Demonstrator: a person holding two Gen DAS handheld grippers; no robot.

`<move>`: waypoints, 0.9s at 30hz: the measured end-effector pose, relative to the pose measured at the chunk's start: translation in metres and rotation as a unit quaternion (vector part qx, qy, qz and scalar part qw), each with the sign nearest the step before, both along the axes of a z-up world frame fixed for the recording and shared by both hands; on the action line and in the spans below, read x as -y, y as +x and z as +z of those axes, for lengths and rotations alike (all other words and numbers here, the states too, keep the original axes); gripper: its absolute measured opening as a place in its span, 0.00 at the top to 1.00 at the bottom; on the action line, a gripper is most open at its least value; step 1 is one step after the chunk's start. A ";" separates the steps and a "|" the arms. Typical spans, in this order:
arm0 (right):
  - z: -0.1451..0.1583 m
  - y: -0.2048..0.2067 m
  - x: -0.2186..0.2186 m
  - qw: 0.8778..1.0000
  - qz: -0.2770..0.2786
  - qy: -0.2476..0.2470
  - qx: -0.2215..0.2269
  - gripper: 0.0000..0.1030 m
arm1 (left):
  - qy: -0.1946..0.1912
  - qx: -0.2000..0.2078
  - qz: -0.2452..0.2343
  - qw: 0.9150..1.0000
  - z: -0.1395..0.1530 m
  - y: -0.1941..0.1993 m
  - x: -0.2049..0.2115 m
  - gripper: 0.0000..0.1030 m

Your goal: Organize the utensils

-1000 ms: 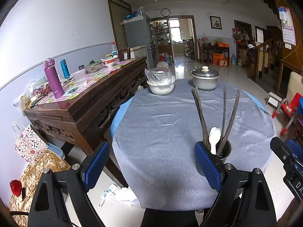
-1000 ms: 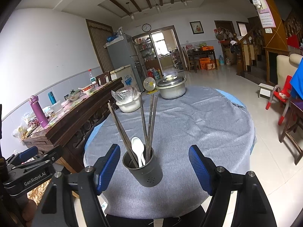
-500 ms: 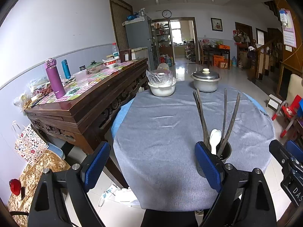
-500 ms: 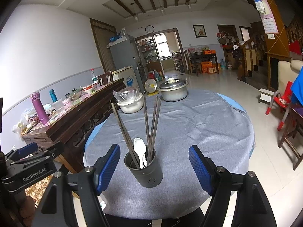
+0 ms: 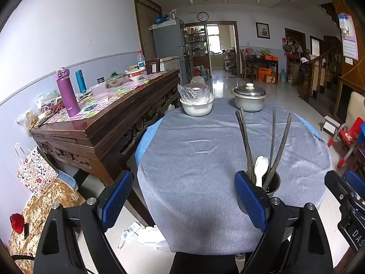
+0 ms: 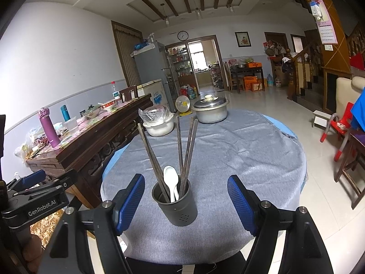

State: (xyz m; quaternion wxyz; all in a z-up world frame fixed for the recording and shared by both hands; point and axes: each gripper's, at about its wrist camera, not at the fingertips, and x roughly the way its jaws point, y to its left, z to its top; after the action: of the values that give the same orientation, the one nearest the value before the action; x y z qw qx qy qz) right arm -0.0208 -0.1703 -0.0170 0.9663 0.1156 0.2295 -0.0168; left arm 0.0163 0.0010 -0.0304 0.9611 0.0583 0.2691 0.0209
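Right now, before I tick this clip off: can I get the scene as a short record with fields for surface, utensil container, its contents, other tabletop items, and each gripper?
surface: round table under a grey cloth
container: dark utensil holder, upright near the front edge
contents: chopsticks leaning apart, one white spoon
other items: lidded metal pot and covered white bowl at the far side
left gripper: open, empty
right gripper: open, either side of the holder, not touching
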 end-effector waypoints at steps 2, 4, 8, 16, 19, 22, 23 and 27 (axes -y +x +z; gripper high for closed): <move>0.000 -0.001 -0.001 1.000 0.000 0.000 0.000 0.24 | -0.001 0.000 0.001 1.000 0.000 0.000 -0.001 0.11; 0.000 0.000 -0.001 1.000 0.000 0.000 0.000 0.24 | -0.002 -0.001 0.000 1.000 -0.001 0.000 -0.001 0.11; 0.001 0.000 -0.002 1.000 0.001 -0.003 0.002 0.24 | -0.004 -0.001 0.001 1.000 -0.001 0.000 -0.002 0.11; 0.003 -0.002 -0.007 1.000 0.006 -0.012 0.005 0.24 | -0.009 0.001 0.005 1.000 -0.001 -0.001 -0.007 0.12; 0.004 -0.003 -0.008 1.000 0.007 -0.015 0.007 0.24 | -0.011 0.002 0.006 1.000 -0.001 -0.002 -0.008 0.11; 0.006 -0.004 -0.010 1.000 0.009 -0.017 0.008 0.24 | -0.014 0.003 0.008 1.000 0.000 -0.002 -0.012 0.11; 0.007 -0.004 -0.011 1.000 0.009 -0.019 0.009 0.24 | -0.015 0.004 0.008 1.000 0.001 -0.002 -0.013 0.11; 0.008 -0.003 -0.014 1.000 0.012 -0.023 0.010 0.24 | -0.018 0.006 0.011 1.000 0.001 -0.003 -0.016 0.11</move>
State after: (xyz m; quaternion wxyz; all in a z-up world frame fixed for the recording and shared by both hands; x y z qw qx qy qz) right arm -0.0237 -0.1566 -0.0091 0.9710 0.0906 0.2212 -0.0091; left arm 0.0131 0.0167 -0.0293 0.9633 0.0383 0.2644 0.0267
